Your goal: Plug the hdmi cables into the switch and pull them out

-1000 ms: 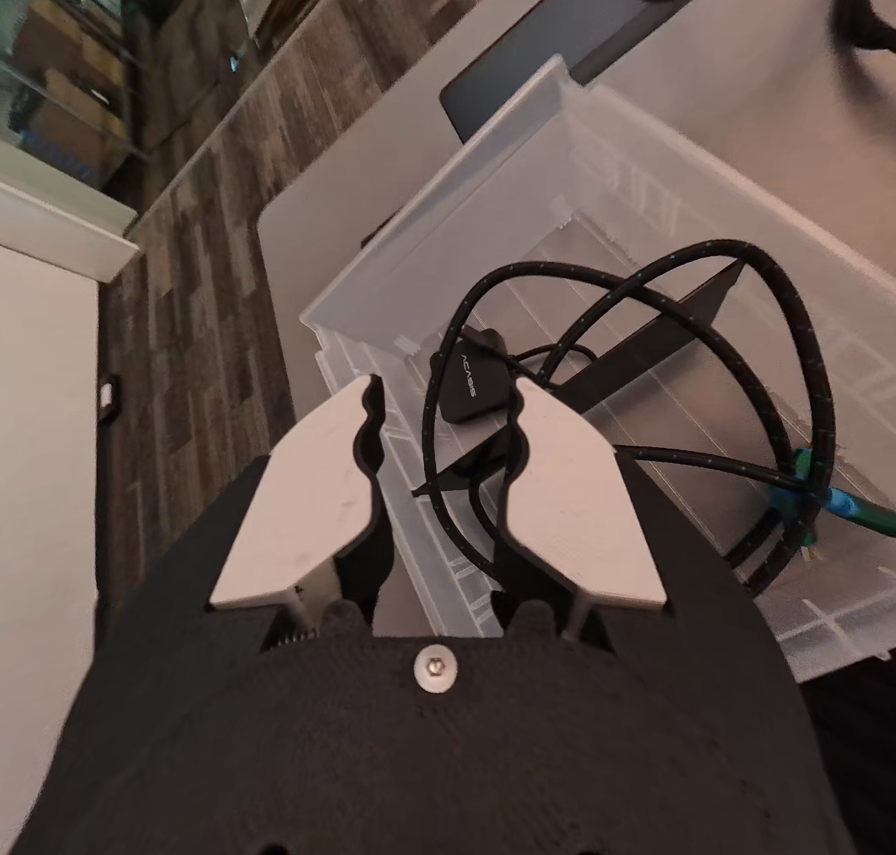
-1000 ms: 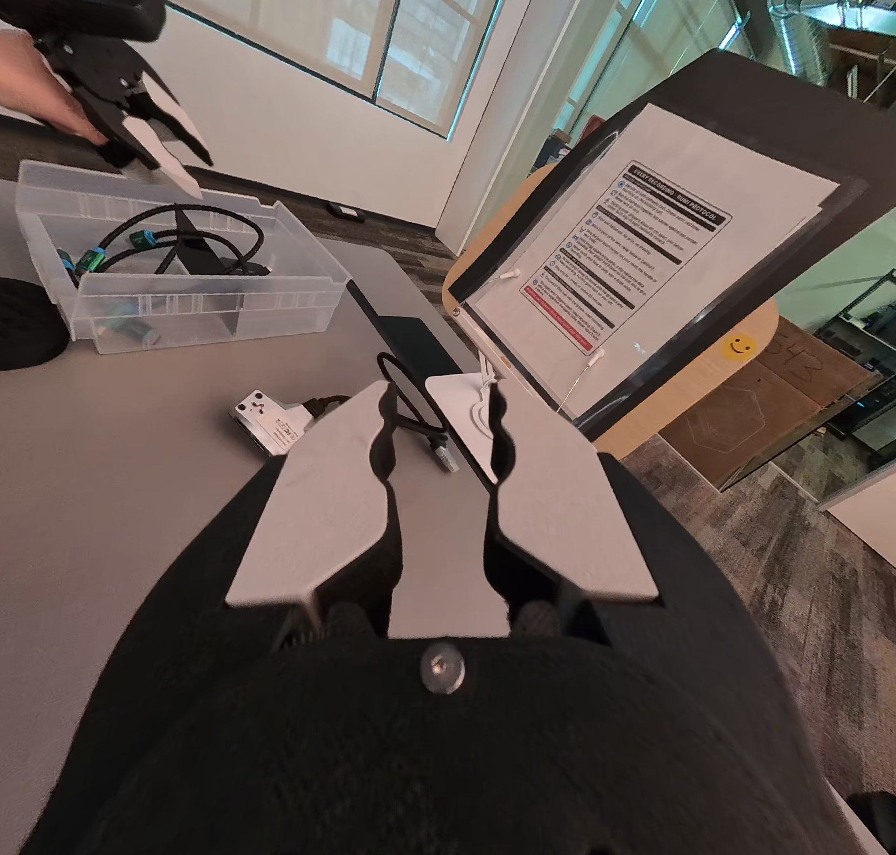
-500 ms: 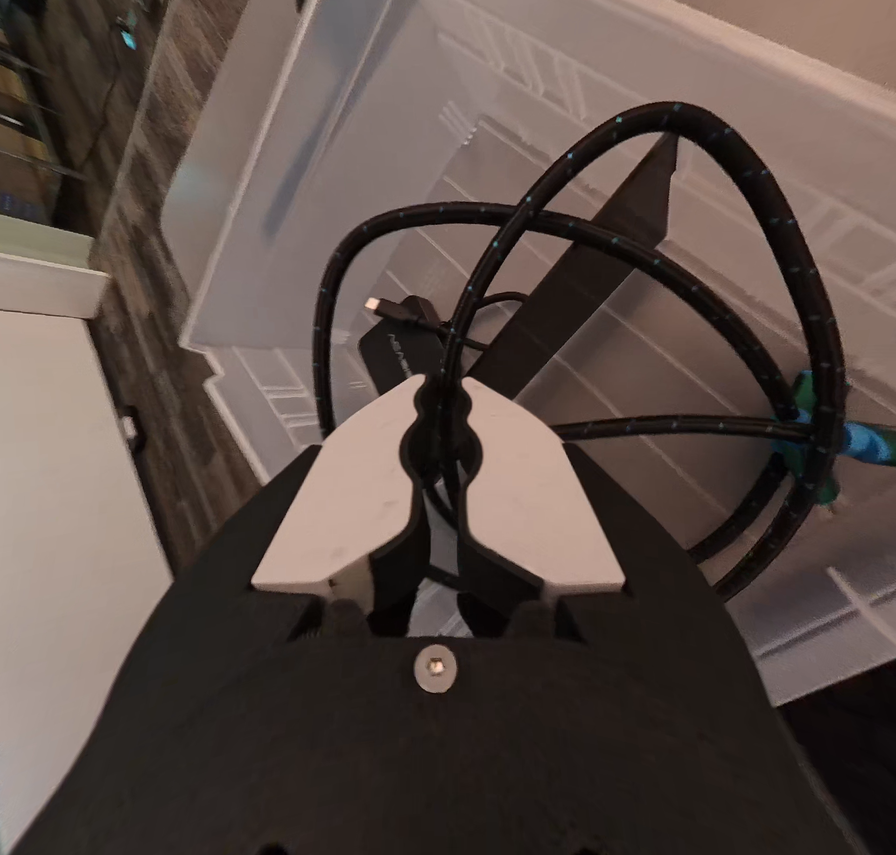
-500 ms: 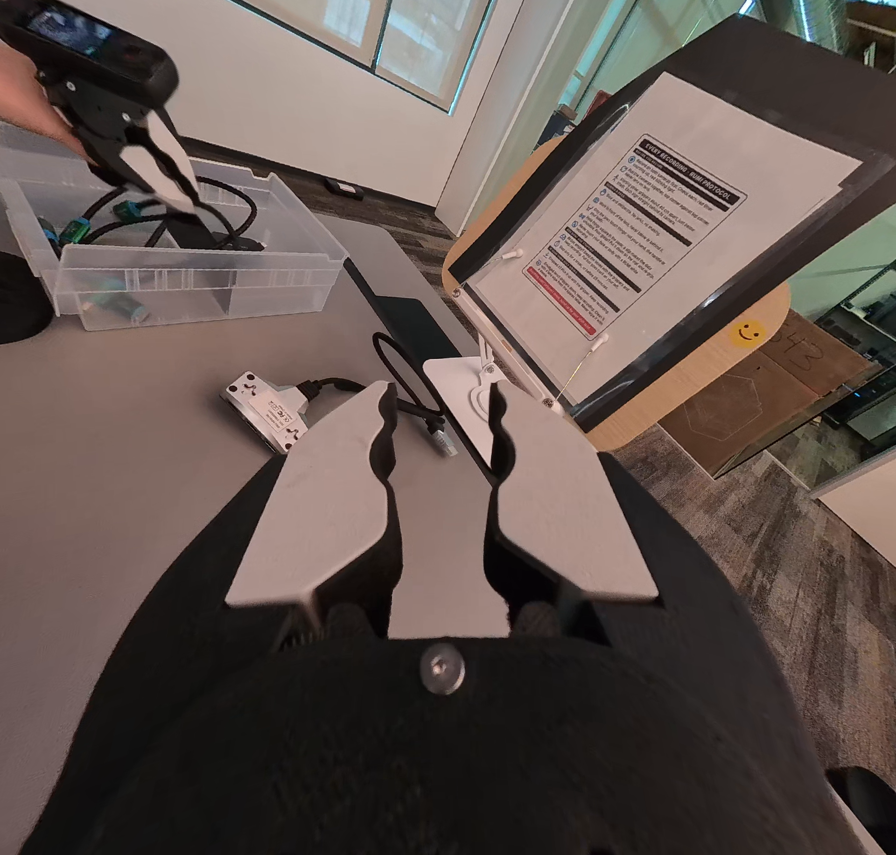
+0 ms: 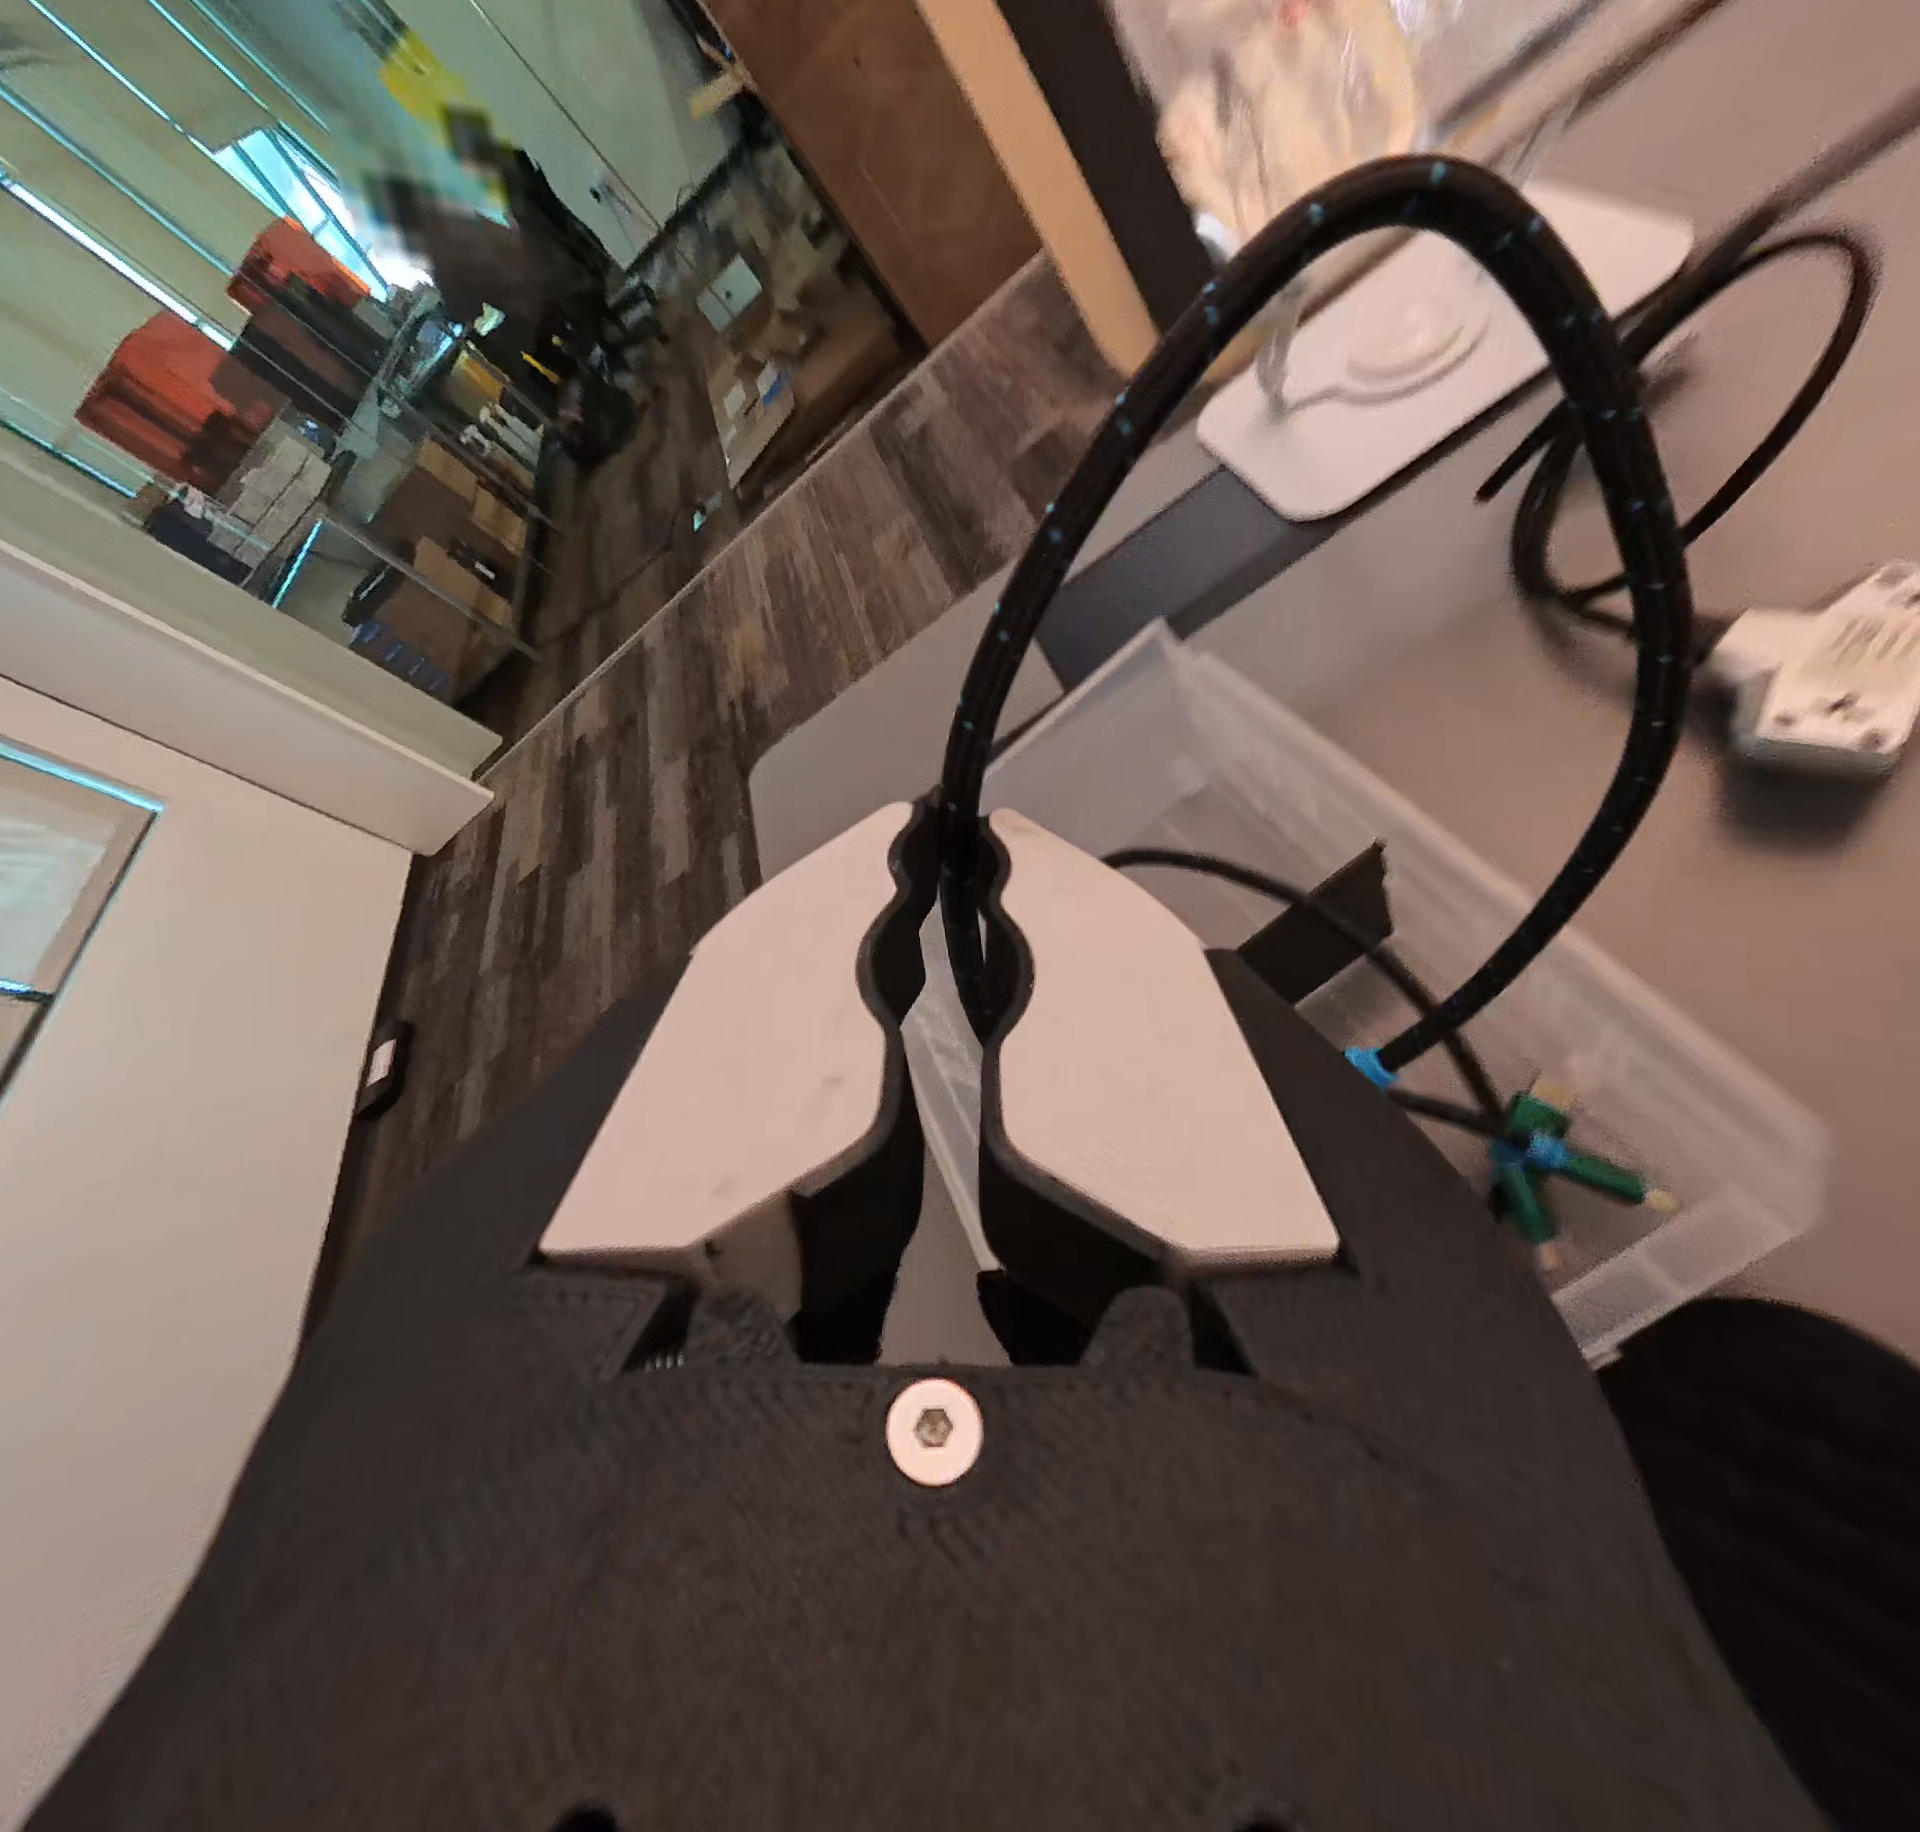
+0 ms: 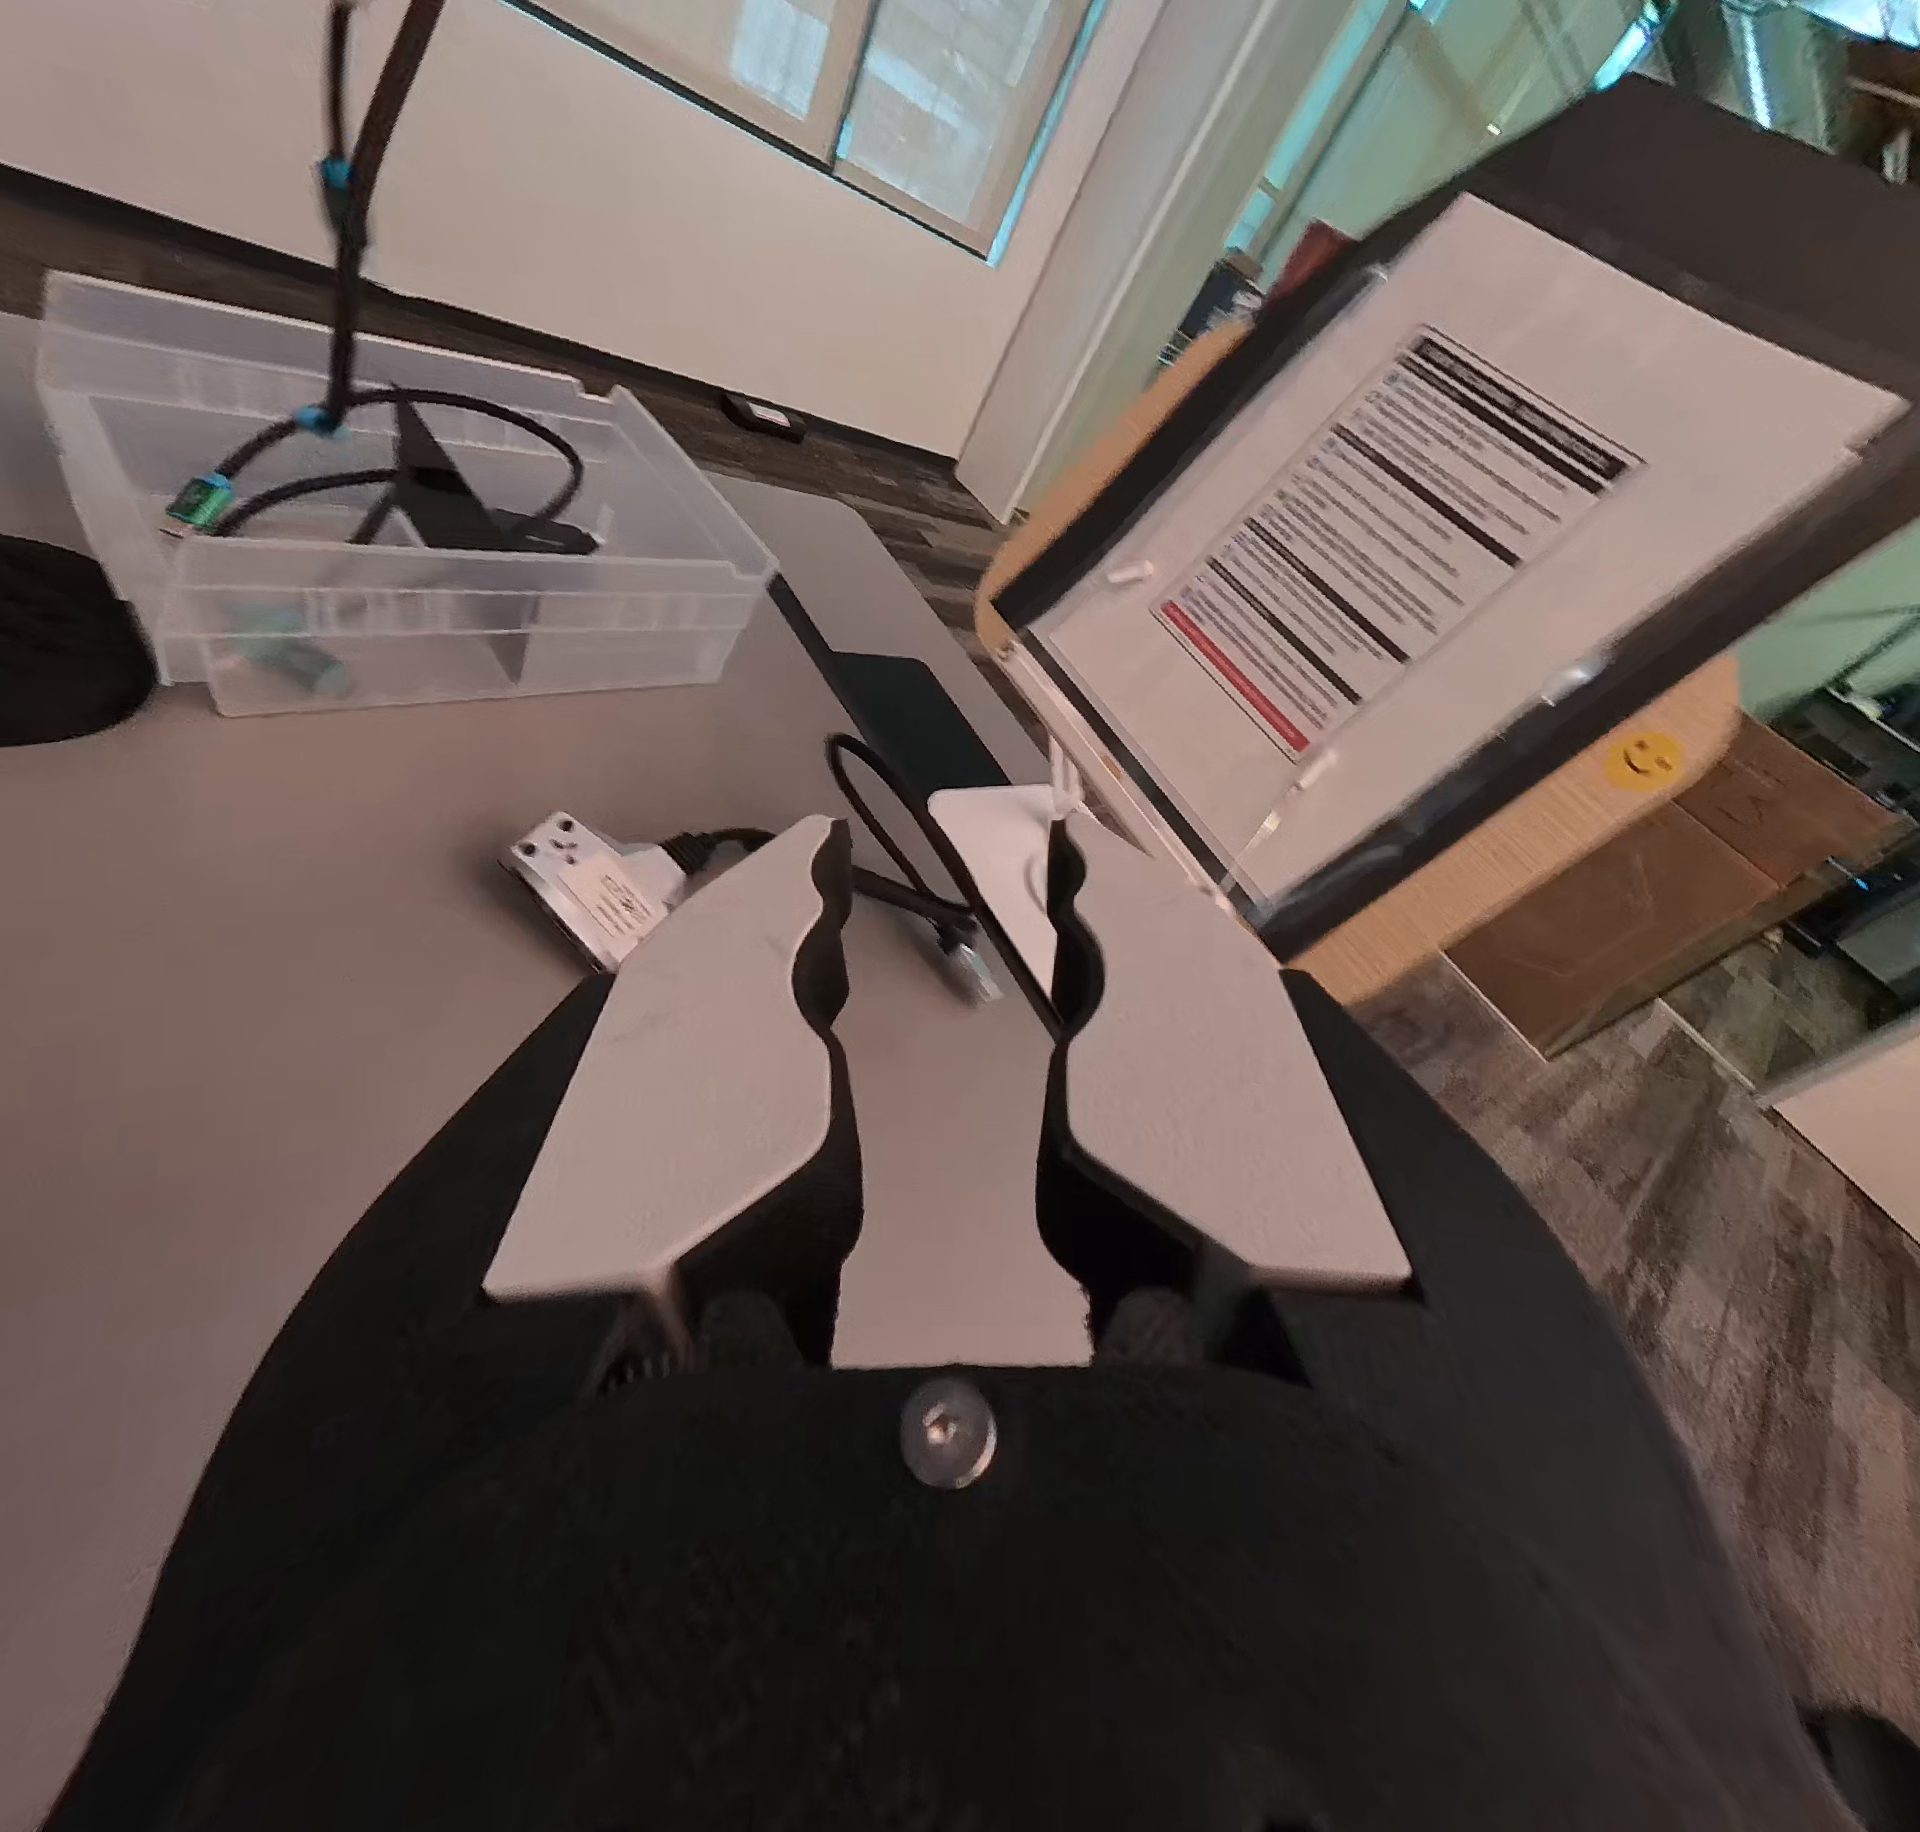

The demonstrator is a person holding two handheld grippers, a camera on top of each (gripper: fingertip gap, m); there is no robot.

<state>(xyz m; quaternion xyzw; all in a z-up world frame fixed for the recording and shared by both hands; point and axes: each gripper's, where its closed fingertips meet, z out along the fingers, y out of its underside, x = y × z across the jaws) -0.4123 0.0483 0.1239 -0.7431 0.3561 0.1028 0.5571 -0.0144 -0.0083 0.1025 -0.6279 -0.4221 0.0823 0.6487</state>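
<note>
— Fingers [image 5: 1101, 1044] on the left gripper [image 5: 951, 826]?
— Pinching the black braided cable [image 5: 1621, 494], lifted above the clear plastic bin [image 5: 1714, 1190], probably to free a plug.
— Right gripper [image 6: 940, 842]?
— Fingers spread, empty, above the grey surface [image 6: 260, 951] beside the small silver switch box [image 6: 592, 894], right of the bin.

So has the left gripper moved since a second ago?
Yes. The left gripper, shut on the braided cable, has risen well above the clear bin, lifting the cable out of it.
</note>
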